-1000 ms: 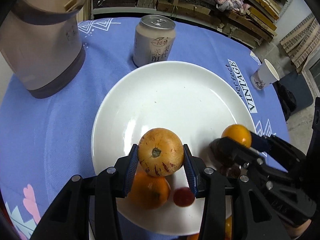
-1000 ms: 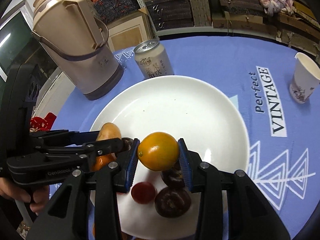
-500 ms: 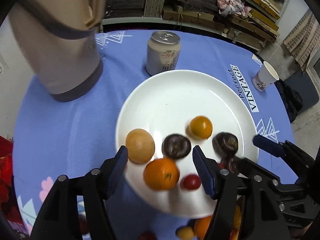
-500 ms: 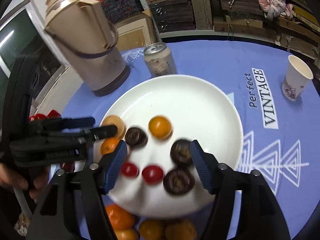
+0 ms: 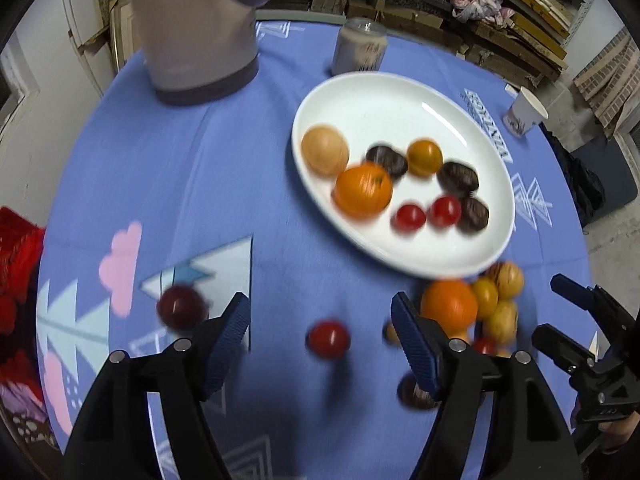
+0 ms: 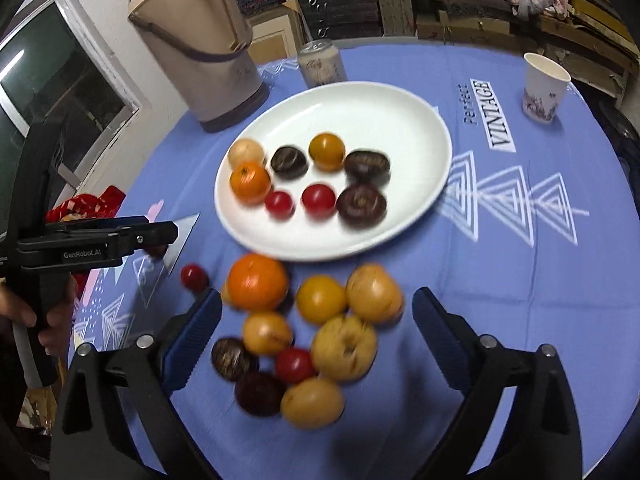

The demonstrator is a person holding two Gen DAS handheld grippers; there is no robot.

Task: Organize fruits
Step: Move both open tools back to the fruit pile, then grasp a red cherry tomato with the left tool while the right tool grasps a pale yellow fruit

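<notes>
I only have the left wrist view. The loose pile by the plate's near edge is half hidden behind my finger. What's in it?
Observer: The right wrist view shows the whole pile: one orange, several yellow fruits, dark ones and a red tomato, all on the cloth.
Operator: Is the right gripper holding any?
Observer: No. The right gripper hangs over the pile, its jaws opening, pads touching nothing.
Operator: What's the tall tan thing by the plate?
Observer: A thermos; its ribbed cap and handle show fully there.
</notes>
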